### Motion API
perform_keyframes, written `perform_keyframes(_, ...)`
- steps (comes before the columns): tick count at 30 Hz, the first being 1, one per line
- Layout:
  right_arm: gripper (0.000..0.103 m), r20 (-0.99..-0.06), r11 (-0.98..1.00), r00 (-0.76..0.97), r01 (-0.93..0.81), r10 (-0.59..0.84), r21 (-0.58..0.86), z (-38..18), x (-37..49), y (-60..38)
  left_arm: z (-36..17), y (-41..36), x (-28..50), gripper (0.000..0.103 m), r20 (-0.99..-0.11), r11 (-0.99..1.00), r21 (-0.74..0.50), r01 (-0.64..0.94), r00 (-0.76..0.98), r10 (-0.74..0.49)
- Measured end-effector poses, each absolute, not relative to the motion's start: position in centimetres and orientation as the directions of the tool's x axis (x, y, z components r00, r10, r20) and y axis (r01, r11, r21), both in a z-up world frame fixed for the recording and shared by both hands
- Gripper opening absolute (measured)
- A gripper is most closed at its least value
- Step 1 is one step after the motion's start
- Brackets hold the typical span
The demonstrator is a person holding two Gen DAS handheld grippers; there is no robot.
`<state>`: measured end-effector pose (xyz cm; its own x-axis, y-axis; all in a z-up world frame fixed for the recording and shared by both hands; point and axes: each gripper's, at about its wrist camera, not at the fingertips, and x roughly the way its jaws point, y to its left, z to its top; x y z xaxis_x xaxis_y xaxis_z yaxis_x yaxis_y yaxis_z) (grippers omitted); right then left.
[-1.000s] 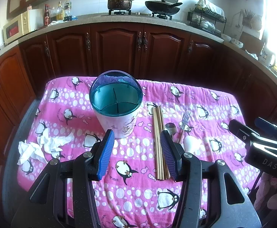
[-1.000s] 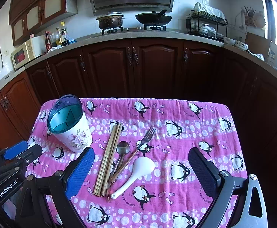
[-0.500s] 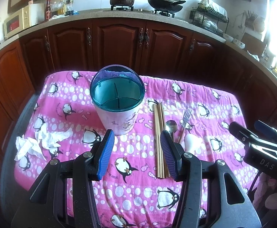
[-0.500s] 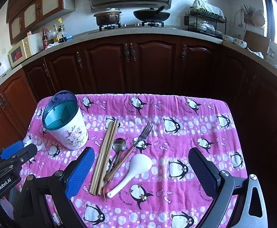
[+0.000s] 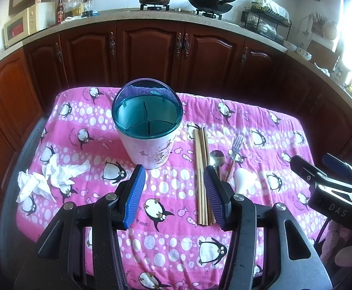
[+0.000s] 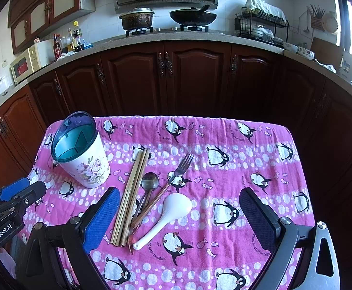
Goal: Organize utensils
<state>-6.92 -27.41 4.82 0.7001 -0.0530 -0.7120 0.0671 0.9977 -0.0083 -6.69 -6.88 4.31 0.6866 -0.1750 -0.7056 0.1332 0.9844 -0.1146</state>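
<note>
My right gripper (image 6: 176,215) hangs above the near side of the penguin tablecloth (image 6: 248,159) with its blue-padded jaws spread wide and nothing between them. My left gripper (image 5: 173,188) is parted too, less widely, and also empty.

Taking the utensil holder (image 6: 84,159) as my landmark: it stands upright near the far left corner of the cloth, its teal divided insert showing no utensils inside. Everything to be sorted lies just to its right, flat on the cloth. First comes the bundle of chopsticks (image 6: 132,193), then the metal spoon (image 6: 149,183), then the fork (image 6: 178,176), and farthest from the holder the white rice spoon (image 6: 168,215).

What my next move turns on, I judge, is the axis of these pieces — each one runs lengthwise from my side toward the cabinets, leaning a little rightward at the far end. So the handles point at me, and the jaws' opening already spans across that axis — roughly the right way to pinch a shaft.

In the right wrist view the whole cluster sits between the two pads, toward the left one, so my right hand seems the better placed to pick. In the left wrist view the holder is straight ahead of the jaws and the chopsticks lie just inside the right pad, so that hand looks better suited to steadying the holder.

Crumpled tissue (image 5: 47,178) lies left of the holder.
</note>
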Motion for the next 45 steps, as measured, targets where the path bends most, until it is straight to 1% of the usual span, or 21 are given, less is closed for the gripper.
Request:
perform_keyframes(11, 0.098, -0.718, 0.997, 0.692, 0.077, -0.067, -0.019, 4.0, -6.5, -28.1, 3.9, -7.0, -6.1, 0.05, -0.714, 0.981, -0.134, 0.139, 0.673, -0.193)
perform_keyframes(20, 0.098, -0.744, 0.997, 0.666, 0.075, -0.048, 0.003, 1.7, -5.5, -30.7, 2.6, -7.9, -4.7, 0.05, -0.729, 0.973, -0.144, 0.179, 0.645, -0.227)
perform_keyframes(22, 0.096, -0.759, 0.997, 0.651, 0.074, -0.031, 0.022, 0.9, -5.1, -31.3, 2.1, -8.5, -4.4, 0.05, -0.735, 0.97, -0.139, 0.199, 0.636, -0.236)
perform_keyframes(24, 0.089, -0.769, 0.997, 0.639, 0.075, -0.029, 0.024, 0.0, -4.8, -31.8, 1.5, -8.9, -4.0, 0.05, -0.742, 0.966, -0.142, 0.214, 0.623, -0.247)
perform_keyframes(31, 0.086, -0.787, 0.997, 0.616, 0.073, -0.041, 0.006, -1.8, -4.0, -32.7, -1.5, -10.2, -2.6, 0.049, -0.779, 0.956, -0.147, 0.255, 0.566, -0.27)
perform_keyframes(34, 0.086, -0.794, 0.998, 0.608, 0.068, -0.028, 0.017, -2.1, -3.7, -32.7, -3.0, -10.8, -1.7, 0.041, -0.791, 0.951, -0.158, 0.264, 0.543, -0.283)
perform_keyframes(36, 0.086, -0.797, 0.998, 0.604, 0.065, -0.022, 0.022, -2.3, -3.5, -32.7, -3.9, -11.2, -1.2, 0.032, -0.801, 0.95, -0.158, 0.268, 0.529, -0.282)
perform_keyframes(39, 0.086, -0.802, 0.998, 0.597, 0.061, -0.016, 0.026, -2.5, -3.2, -32.8, -5.8, -12.0, -0.3, 0.027, -0.824, 0.947, -0.167, 0.273, 0.489, -0.286)
perform_keyframes(41, 0.086, -0.806, 0.998, 0.592, 0.06, -0.017, 0.022, -2.7, -3.1, -32.8, -6.7, -12.3, 0.0, 0.026, -0.834, 0.944, -0.182, 0.277, 0.464, -0.297)
perform_keyframes(43, 0.086, -0.811, 0.998, 0.585, 0.062, -0.014, 0.027, -3.0, -2.9, -33.0, -7.7, -12.7, 0.4, 0.025, -0.847, 0.945, -0.172, 0.277, 0.449, -0.286)
perform_keyframes(45, 0.086, -0.816, 0.997, 0.578, 0.064, -0.008, 0.036, -3.2, -2.7, -33.1, -8.4, -12.9, 0.8, 0.018, -0.858, 0.947, -0.17, 0.273, 0.431, -0.278)
